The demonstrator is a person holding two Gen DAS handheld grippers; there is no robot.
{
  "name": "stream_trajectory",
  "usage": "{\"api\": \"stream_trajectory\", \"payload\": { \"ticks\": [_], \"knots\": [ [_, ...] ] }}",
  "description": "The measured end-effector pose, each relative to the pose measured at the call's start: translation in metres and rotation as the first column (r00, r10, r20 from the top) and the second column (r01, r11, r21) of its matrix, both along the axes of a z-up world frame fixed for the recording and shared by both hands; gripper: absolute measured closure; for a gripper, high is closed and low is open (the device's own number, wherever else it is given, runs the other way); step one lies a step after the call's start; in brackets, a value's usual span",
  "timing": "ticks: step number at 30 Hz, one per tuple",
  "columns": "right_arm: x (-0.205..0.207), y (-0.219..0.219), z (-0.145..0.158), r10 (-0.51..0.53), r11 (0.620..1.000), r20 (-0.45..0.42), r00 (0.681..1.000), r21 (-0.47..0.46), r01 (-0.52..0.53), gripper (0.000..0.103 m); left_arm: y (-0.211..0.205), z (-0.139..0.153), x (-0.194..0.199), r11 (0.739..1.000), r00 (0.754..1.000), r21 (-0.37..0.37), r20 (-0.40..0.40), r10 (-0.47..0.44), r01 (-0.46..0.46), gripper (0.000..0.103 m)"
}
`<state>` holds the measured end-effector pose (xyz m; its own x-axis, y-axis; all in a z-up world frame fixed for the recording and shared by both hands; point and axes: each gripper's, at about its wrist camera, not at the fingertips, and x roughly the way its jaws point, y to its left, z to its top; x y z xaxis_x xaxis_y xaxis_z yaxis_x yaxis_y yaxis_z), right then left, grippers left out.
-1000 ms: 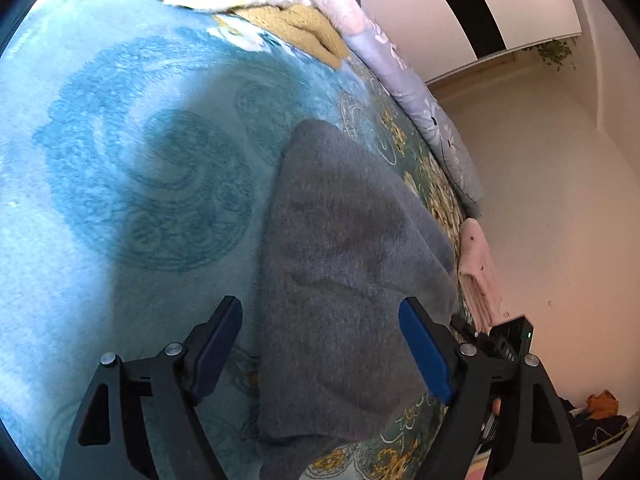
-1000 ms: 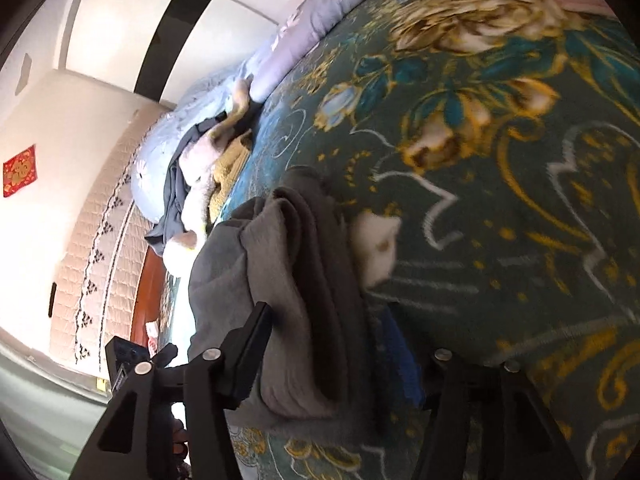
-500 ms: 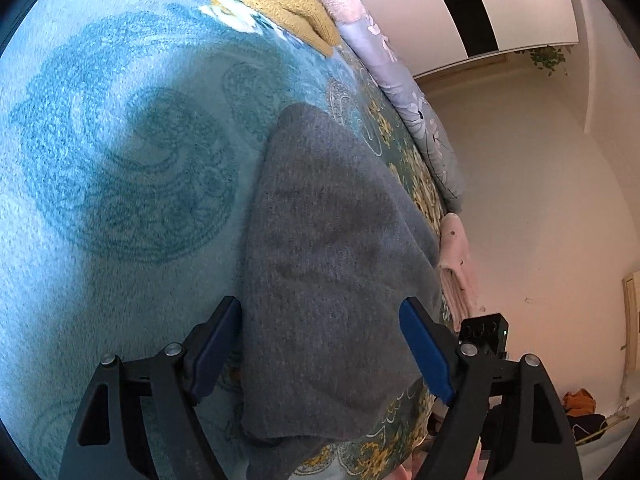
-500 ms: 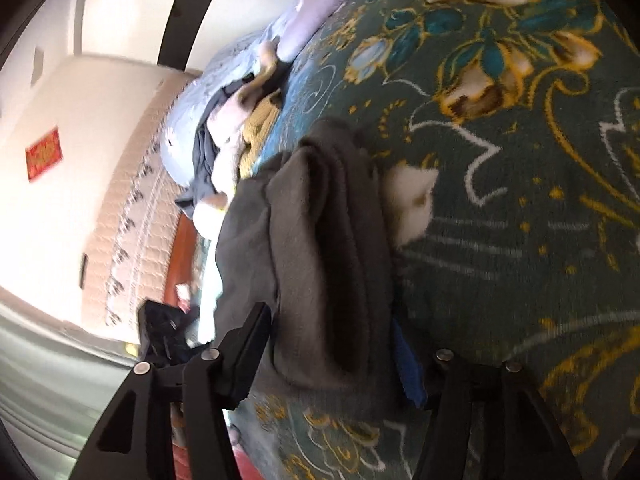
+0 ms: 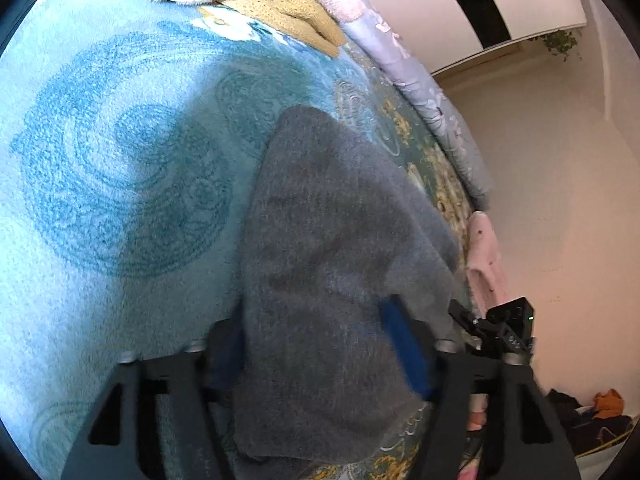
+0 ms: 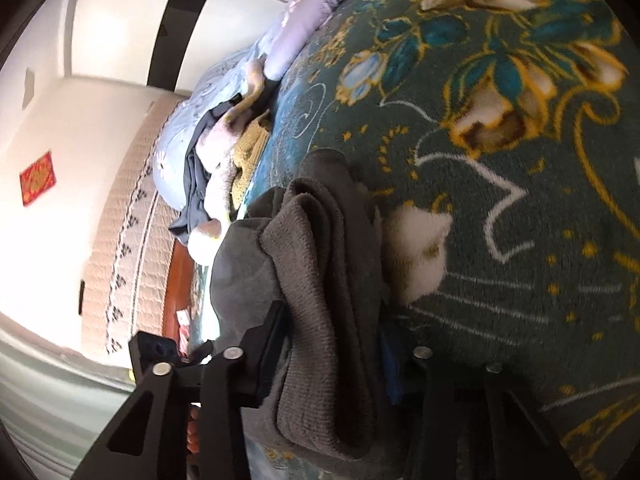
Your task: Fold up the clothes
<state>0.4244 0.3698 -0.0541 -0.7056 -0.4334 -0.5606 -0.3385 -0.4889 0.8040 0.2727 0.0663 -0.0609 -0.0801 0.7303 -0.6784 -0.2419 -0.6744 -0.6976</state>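
A folded grey garment [image 5: 328, 264] lies on the blue and teal patterned blanket [image 5: 120, 184]. My left gripper [image 5: 316, 348] is closed on its near edge, the cloth draped over both blue pads. In the right wrist view the same grey garment [image 6: 320, 288] shows as a thick stack of folds. My right gripper [image 6: 332, 356] is closed on that stack at its side. The other gripper [image 5: 508, 328] shows at the garment's right edge in the left wrist view.
A heap of unfolded clothes, yellow knit [image 5: 296, 20] and pale fleece, lies at the far end by a lilac quilt [image 5: 432, 112]. A pink garment [image 5: 486, 256] hangs at the bed's right edge. A padded headboard [image 6: 120, 232] stands behind the heap.
Both grippers went from open around the grey garment to closed on it. The left pads moved inward under the cloth; the right gripper closed on the folded stack.
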Motion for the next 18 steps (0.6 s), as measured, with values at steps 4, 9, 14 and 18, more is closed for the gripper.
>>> {"api": "stream_trajectory", "payload": {
  "ticks": [4, 9, 14, 18],
  "knots": [
    [0.003, -0.003, 0.004, -0.040, 0.999, 0.009, 0.999, -0.015, 0.040, 0.070, -0.005, 0.005, 0.003, 0.999, 0.999, -0.030, 0.000, 0.035, -0.035, 0.073],
    [0.011, -0.007, 0.019, -0.074, 0.997, -0.012, 0.997, -0.030, 0.074, 0.076, -0.007, 0.017, 0.010, 0.999, 0.999, -0.034, -0.028, 0.037, -0.038, 0.085],
    [0.027, -0.011, 0.043, -0.076, 0.997, -0.036, 0.996, 0.006, 0.077, 0.078, -0.004, 0.035, 0.022, 1.000, 0.998, -0.016, -0.060, 0.007, -0.008, 0.088],
    [0.049, -0.004, 0.058, -0.102, 0.994, -0.053, 0.993, 0.022, 0.103, 0.078, 0.011, 0.050, 0.034, 0.999, 0.996, 0.002, -0.085, -0.038, 0.038, 0.088]
  ]
}}
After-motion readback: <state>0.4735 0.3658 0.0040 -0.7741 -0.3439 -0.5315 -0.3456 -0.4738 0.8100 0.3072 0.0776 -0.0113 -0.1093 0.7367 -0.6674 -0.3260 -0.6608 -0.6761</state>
